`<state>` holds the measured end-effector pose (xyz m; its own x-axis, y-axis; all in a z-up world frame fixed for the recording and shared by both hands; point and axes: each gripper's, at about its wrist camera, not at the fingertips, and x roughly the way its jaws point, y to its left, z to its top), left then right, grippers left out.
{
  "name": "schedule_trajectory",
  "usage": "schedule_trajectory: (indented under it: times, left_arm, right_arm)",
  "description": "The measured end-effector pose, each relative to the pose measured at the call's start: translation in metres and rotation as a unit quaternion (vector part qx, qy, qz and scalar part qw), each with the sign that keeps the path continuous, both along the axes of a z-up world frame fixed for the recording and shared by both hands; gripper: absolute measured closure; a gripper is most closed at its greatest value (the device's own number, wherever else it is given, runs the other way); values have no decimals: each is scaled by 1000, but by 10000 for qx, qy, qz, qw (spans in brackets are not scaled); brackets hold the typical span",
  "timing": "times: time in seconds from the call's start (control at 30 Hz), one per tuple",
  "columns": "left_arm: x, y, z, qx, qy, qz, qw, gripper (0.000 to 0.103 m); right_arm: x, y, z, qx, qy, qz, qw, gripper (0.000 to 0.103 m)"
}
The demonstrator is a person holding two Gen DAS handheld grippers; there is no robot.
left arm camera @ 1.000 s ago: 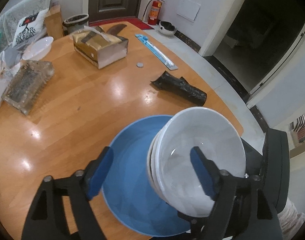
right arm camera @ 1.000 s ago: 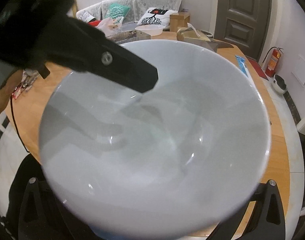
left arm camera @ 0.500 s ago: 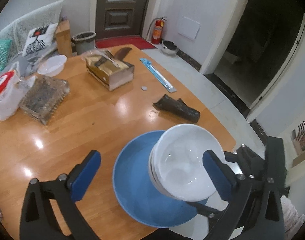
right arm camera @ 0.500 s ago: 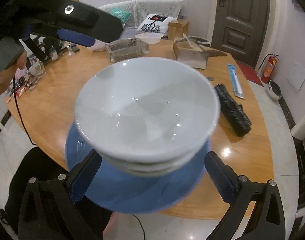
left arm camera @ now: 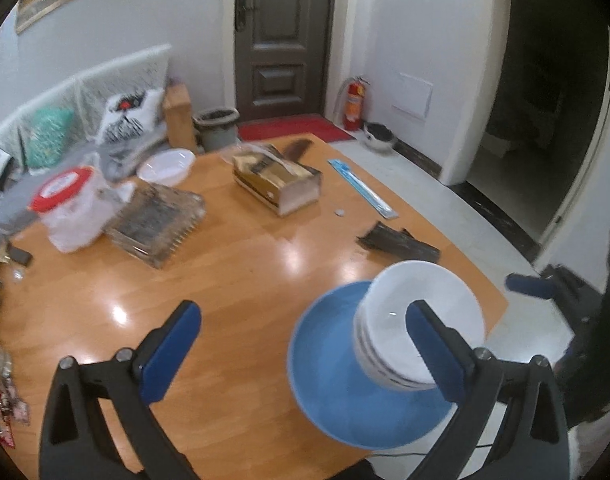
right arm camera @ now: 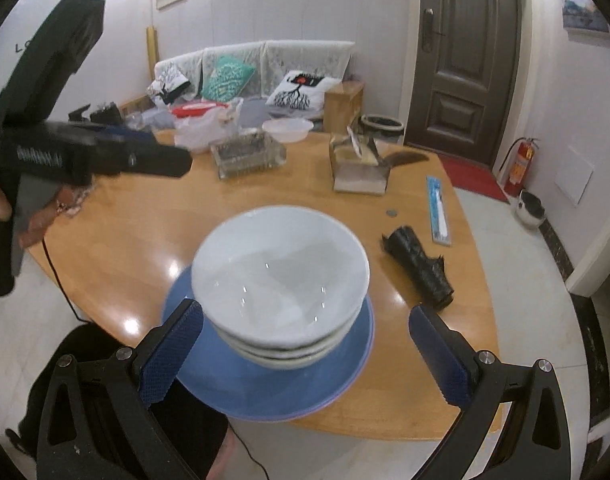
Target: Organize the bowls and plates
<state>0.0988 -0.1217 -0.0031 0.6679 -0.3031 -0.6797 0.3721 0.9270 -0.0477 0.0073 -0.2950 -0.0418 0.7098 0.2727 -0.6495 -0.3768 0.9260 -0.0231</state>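
A stack of white bowls [right arm camera: 280,280] sits on a blue plate [right arm camera: 273,384] near the edge of a round wooden table [right arm camera: 117,240]. The right gripper [right arm camera: 305,354] has its jaws spread wide and holds nothing; the stack lies just ahead of them, between the two tips. The left gripper [left arm camera: 303,350] is also spread wide and empty, with the bowls [left arm camera: 419,320] behind its right jaw and the plate [left arm camera: 337,380] between the jaws.

The stacking step looks done, with both grippers clear of the pile. One more white bowl [left arm camera: 167,166] sits far ahead of the left jaws, across the table; fetching it is probably next.

In the way of that reach stand a glass tray [left arm camera: 157,222], a bag with a red lid [left arm camera: 71,208] and a tissue box [left arm camera: 277,184]. A black roll [right arm camera: 421,270] lies just beyond the right jaw.
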Motion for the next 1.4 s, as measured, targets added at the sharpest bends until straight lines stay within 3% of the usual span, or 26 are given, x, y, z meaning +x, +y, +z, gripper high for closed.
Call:
schedule_trajectory:
  times: [0.33, 0.7, 1.07, 1.4]
  left_arm:
    - [-31, 33, 0, 193, -906, 698, 9932, 1]
    - [-59, 76, 3, -32, -1601, 1678, 9727, 1]
    - [-80, 120, 17, -232, -1969, 2380, 9508, 1]
    - [-92, 137, 23, -271, -2082, 2498, 9453, 1]
  right_arm:
    - [5, 26, 16, 106, -213, 115, 9997, 1]
    - [9, 48, 32, 271, -569, 86, 9980, 1]
    - [1, 61, 66, 591, -1359, 66, 9889, 1]
    - [-2, 80, 75, 640, -1565, 196, 9854, 1]
